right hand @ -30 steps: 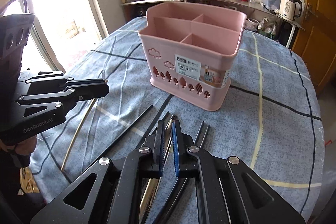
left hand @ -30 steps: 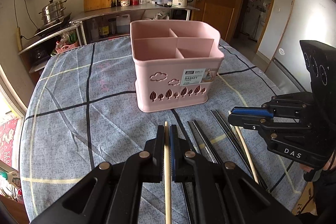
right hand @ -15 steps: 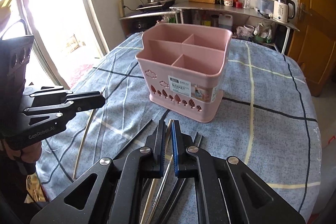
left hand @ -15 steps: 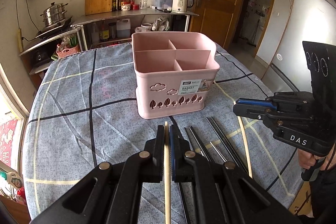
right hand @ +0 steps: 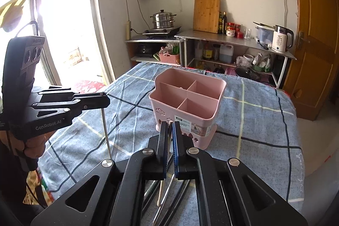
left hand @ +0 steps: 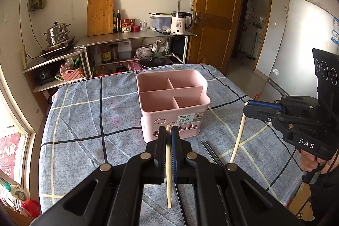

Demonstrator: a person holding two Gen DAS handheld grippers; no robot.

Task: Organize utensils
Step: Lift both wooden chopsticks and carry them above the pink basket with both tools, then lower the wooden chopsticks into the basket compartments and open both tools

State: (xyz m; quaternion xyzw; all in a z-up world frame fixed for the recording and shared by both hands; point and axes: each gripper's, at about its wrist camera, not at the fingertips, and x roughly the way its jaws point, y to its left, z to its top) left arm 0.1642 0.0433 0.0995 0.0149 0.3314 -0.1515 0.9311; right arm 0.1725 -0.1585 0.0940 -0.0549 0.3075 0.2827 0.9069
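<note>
Both tools clamped — left tool point(left hand: 168, 134) and right tool point(right hand: 169, 130) each pinching one light, stiff, slick wooden chopstick point(left hand: 168, 173) near its top — prone to pivot; regrip lower.

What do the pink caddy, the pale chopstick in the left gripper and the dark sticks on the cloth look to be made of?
Pink caddy: moulded plastic, matte, with thin even walls and cut-out shapes. Pale chopstick in the left gripper: probably bamboo or light wood, with a dull cream surface. Dark sticks: possibly metal or lacquered; too small to tell.
</note>
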